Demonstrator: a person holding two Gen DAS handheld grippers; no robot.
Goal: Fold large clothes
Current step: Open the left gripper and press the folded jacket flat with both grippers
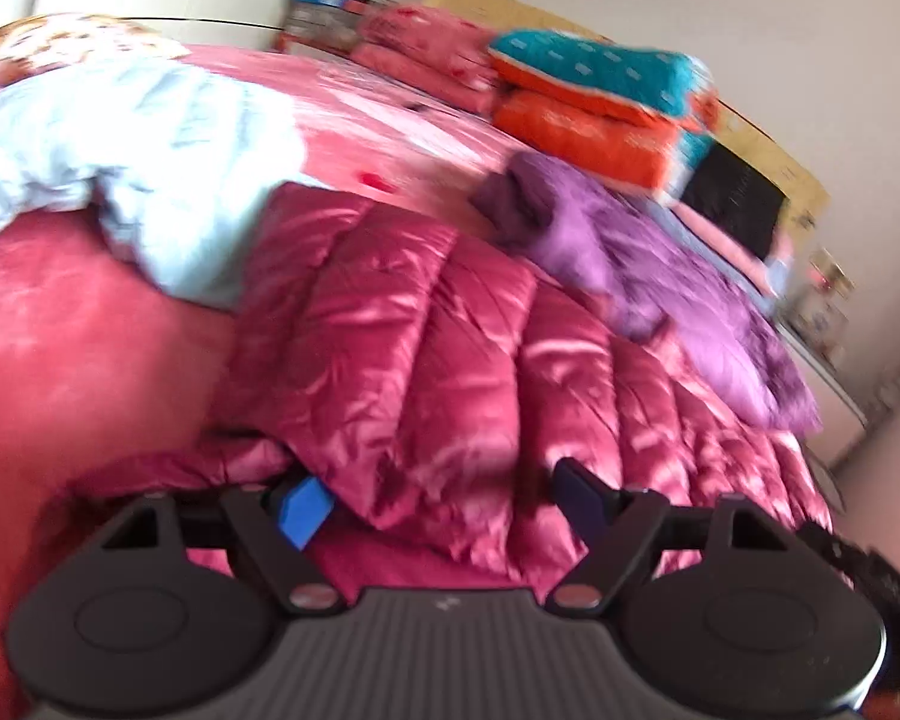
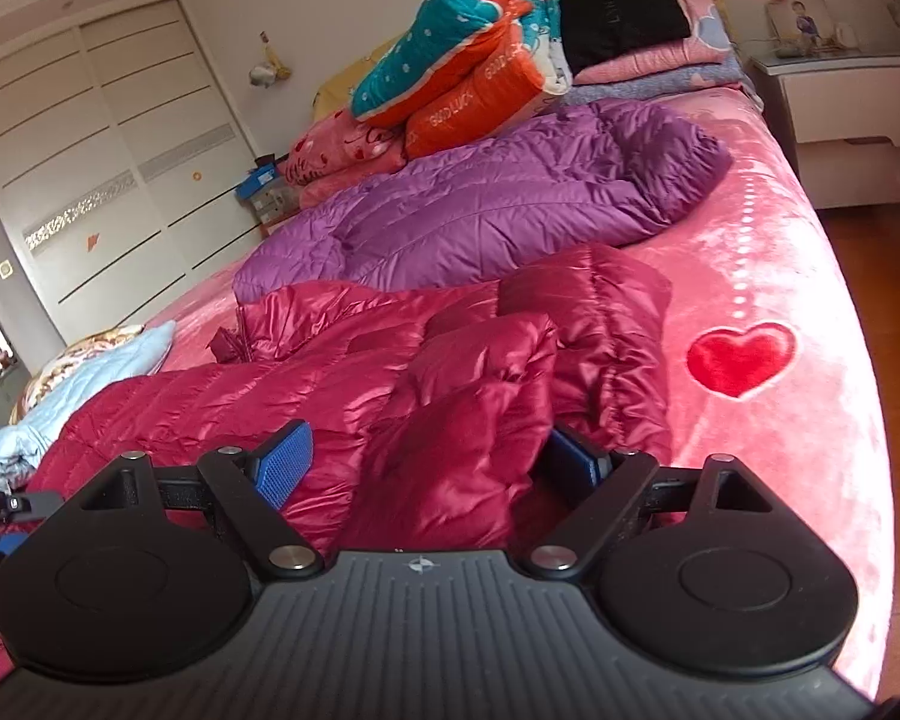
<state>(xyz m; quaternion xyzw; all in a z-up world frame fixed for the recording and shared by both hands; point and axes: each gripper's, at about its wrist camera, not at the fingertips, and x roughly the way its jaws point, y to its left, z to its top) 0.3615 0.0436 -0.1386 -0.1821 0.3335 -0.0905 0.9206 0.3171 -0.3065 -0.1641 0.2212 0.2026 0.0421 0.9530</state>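
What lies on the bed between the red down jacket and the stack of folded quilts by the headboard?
The purple down jacket lies spread there, between the red down jacket and the folded quilts. The right wrist view shows it best.

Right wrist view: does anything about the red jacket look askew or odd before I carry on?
The red down jacket lies crumpled, not flat: one sleeve is bunched up in a heap between the right gripper fingers, and its far edge overlaps the purple jacket. No damage visible.
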